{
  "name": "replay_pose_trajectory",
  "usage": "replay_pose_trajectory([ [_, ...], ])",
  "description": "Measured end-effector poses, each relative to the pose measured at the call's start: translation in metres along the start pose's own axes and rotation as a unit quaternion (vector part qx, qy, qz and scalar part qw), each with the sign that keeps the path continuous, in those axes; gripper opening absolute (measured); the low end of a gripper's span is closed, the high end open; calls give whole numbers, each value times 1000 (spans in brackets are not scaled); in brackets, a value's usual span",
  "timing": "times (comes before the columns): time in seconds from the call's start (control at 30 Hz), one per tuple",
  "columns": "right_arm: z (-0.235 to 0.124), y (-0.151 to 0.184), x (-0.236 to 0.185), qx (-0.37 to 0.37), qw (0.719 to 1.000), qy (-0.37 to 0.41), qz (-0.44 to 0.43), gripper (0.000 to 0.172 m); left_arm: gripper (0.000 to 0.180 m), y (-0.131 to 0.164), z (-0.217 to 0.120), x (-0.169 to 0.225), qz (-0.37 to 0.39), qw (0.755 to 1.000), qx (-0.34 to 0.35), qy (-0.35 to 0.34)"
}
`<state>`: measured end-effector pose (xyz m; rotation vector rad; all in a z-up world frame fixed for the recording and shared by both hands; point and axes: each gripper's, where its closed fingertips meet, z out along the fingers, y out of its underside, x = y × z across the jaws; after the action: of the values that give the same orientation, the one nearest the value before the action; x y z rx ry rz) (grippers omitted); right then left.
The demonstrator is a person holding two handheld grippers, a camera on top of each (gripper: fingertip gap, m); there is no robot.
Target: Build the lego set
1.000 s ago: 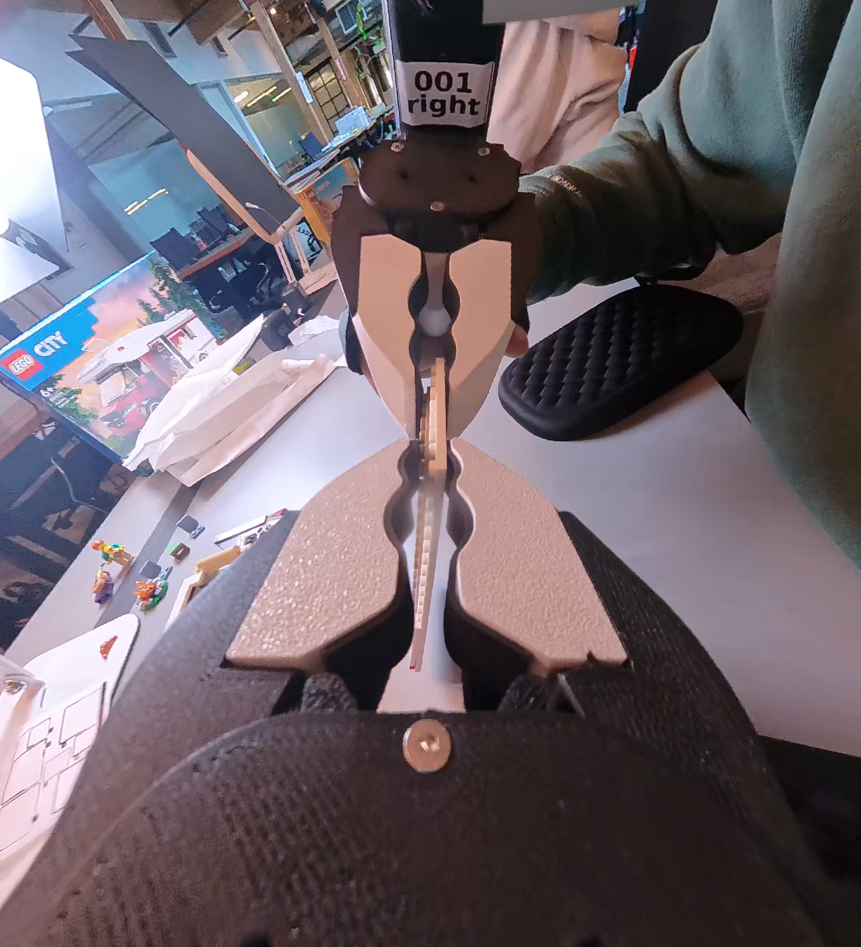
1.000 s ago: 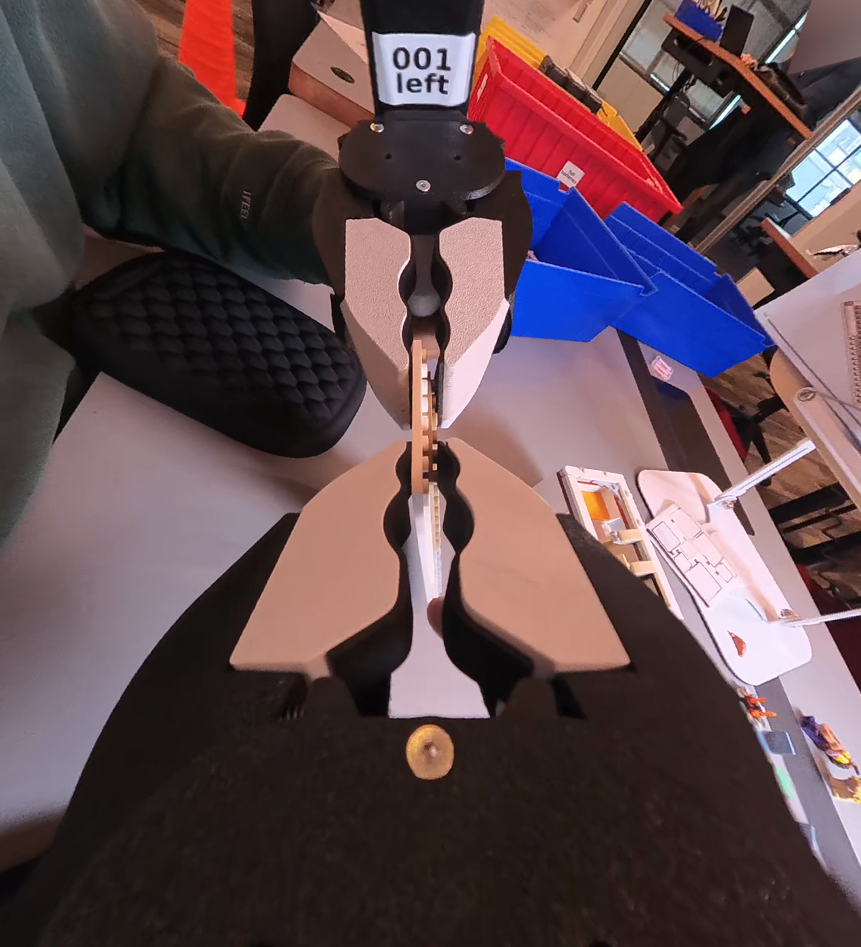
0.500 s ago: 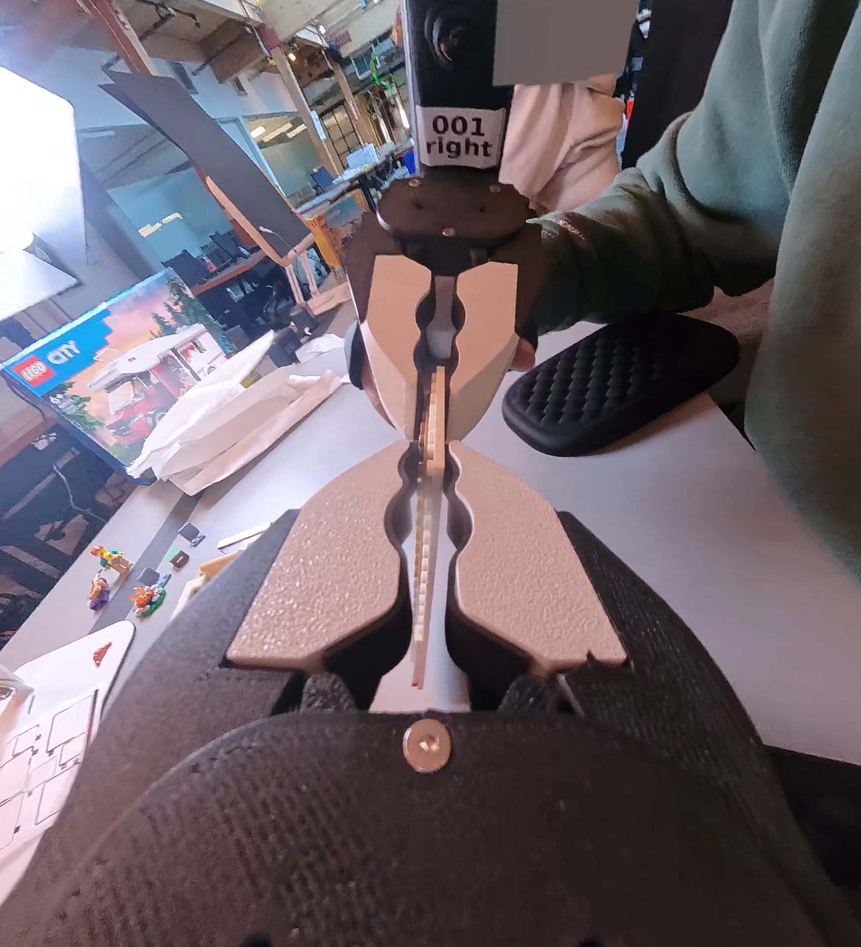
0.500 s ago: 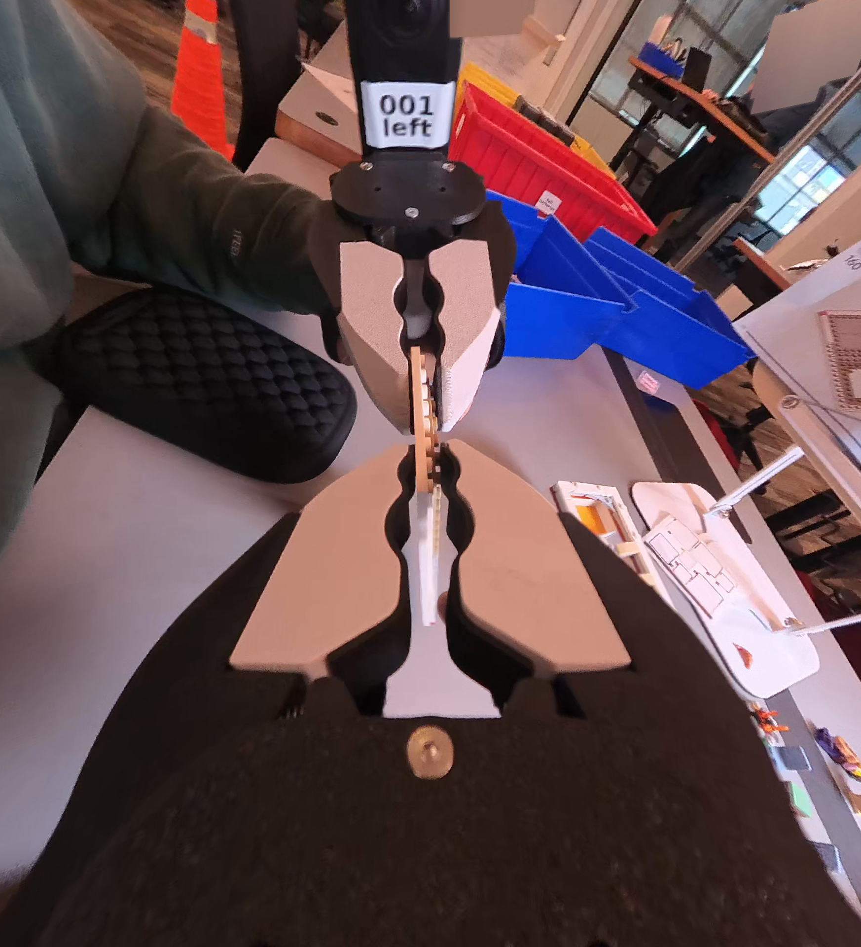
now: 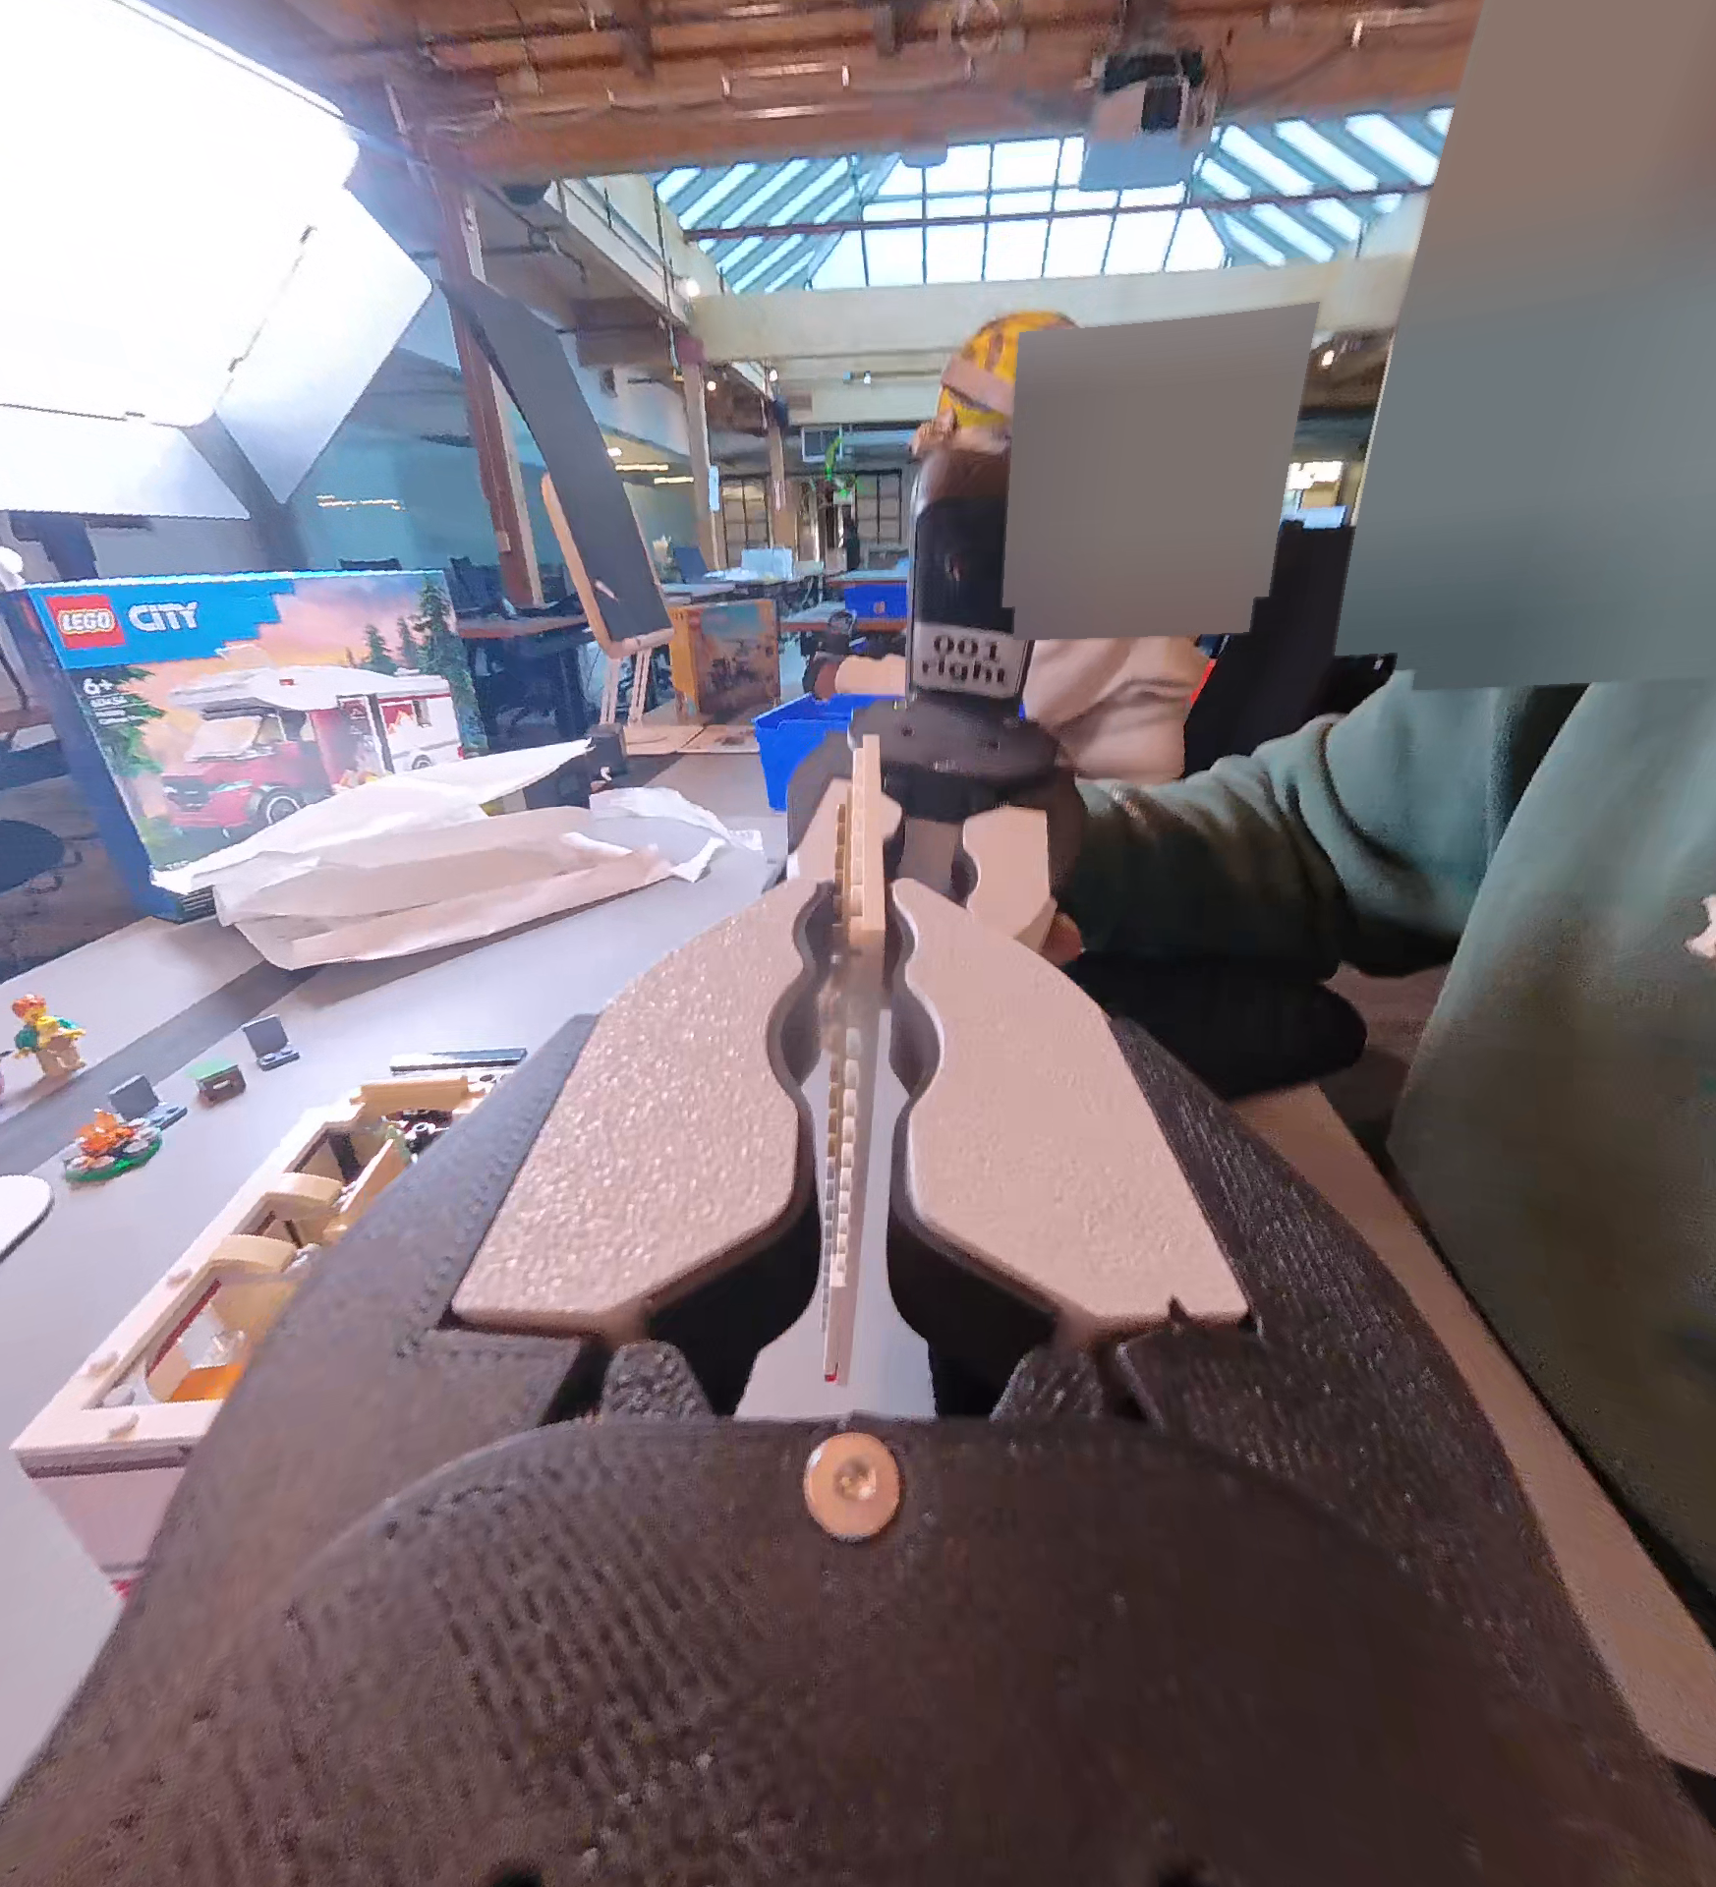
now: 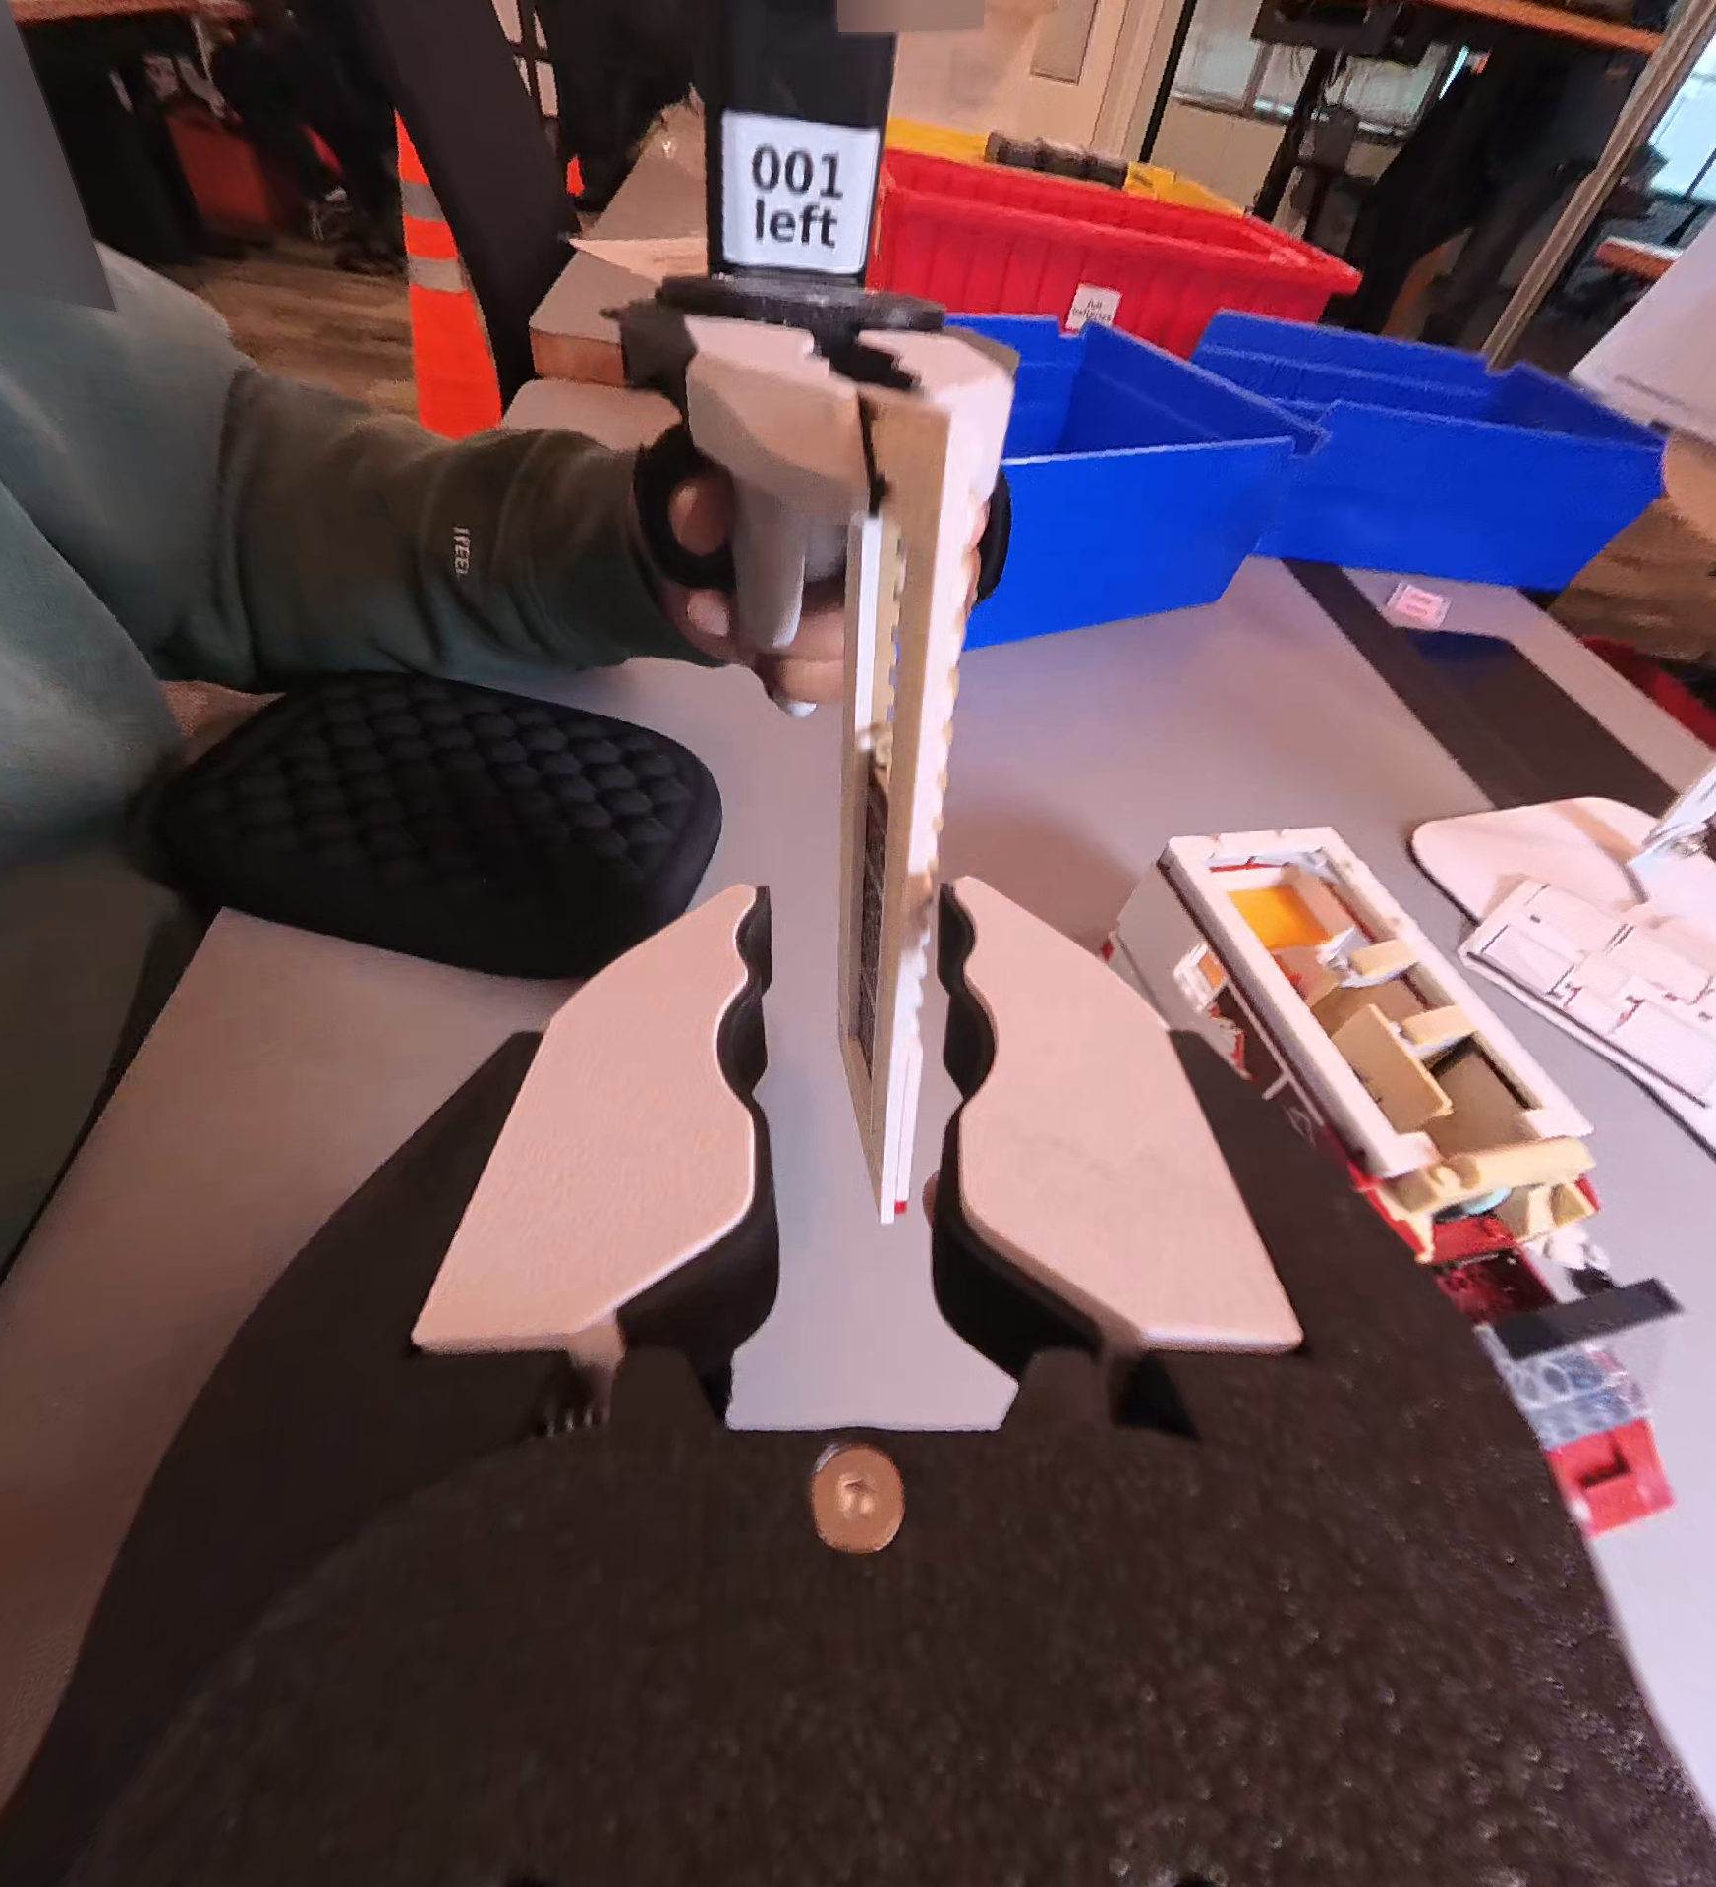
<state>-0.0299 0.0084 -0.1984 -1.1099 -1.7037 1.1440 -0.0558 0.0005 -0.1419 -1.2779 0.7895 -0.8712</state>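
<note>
A boxed toy set (image 5: 241, 715) stands behind crumpled white paper (image 5: 445, 868) on a grey table (image 6: 1140, 735); blue bins (image 6: 1426, 460) line the far edge.

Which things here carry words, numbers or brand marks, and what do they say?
Wording not copied; bearers only.
Blue cardboard toy box: brand mark, numbers.
Sharp white handle sticker: number, word.
Blurred white handle sticker: smeared.
Green fabric sleeve: tiny lettering.
Small white label on red plastic bin: too small.

A thin white-and-tan studded brick panel (image 6: 895, 817) stands on edge above the grey surface (image 6: 323, 1072), left of the open-topped brick camper model (image 6: 1364, 1031).
</note>
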Motion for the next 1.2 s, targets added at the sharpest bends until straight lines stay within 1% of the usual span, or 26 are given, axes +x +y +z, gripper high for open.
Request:
replay_pose_trajectory([
  [0.07, 4, 3, 2, 3, 1000, 2, 10, 23, 9, -2, -2, -2, -16, 1000, 12, 2],
  [0.13, 3, 2, 6, 13, 1000, 5, 24, 8, 9, -3, -3, -2, -23, 1000, 18, 5],
  [0.23, 0, 0, 4, 16, 999, -9, 46, 7, 9, -2, -4, -5, -31, 999, 25, 5],
  [0.3, -4, 0, 7, 16, 999, 0, 52, 7, 11, -2, -5, -9, -34, 999, 28, -5],
  [0.33, -6, 1, 10, 10, 999, 14, 43, 7, 15, 0, -6, -11, -31, 999, 26, -12],
  [0.43, -17, 9, 23, -34, 994, 92, -44, 7, 31, 11, -9, -22, -17, 999, -14, -37],
  [0.5, -21, 23, 26, -92, 977, 143, -128, 7, 34, 21, -12, -29, -4, 997, -46, -53],
  [0.57, -21, 38, 23, -153, 950, 178, -207, 7, 40, 38, -13, -29, 3, 994, -96, -53],
  [0.63, -20, 49, 16, -196, 917, 200, -283, 7, 43, 55, -14, -21, 3, 990, -139, -24],
  [0.7, -20, 55, 12, -211, 891, 211, -342, 7, 42, 70, -15, -7, -17, 984, -174, 27],
  [0.77, -18, 61, 7, -205, 882, 204, -371, 7, 41, 82, -16, 5, -32, 978, -197, 67],
  [0.83, -14, 71, -3, -195, 881, 175, -395, 7, 39, 84, -19, 23, -71, 970, -198, 125],
  [0.87, -11, 76, -9, -190, 881, 156, -404, 8, 39, 84, -19, 24, -84, 968, -196, 132],
  [0.9, -8, 82, -14, -190, 884, 133, -406, 8, 39, 86, -18, 21, -85, 969, -199, 122],
  [0.97, -3, 92, -21, -194, 895, 93, -390, 10, 39, 96, -17, 19, -76, 965, -223, 112],
  [1.1, -3, 106, -28, -227, 923, 26, -311, 20, 37, 124, -15, 21, -26, 950, -296, 95],
  [1.2, -9, 103, -30, -235, 949, -3, -209, 25, 35, 136, -16, 15, -13, 942, -327, 76],
])
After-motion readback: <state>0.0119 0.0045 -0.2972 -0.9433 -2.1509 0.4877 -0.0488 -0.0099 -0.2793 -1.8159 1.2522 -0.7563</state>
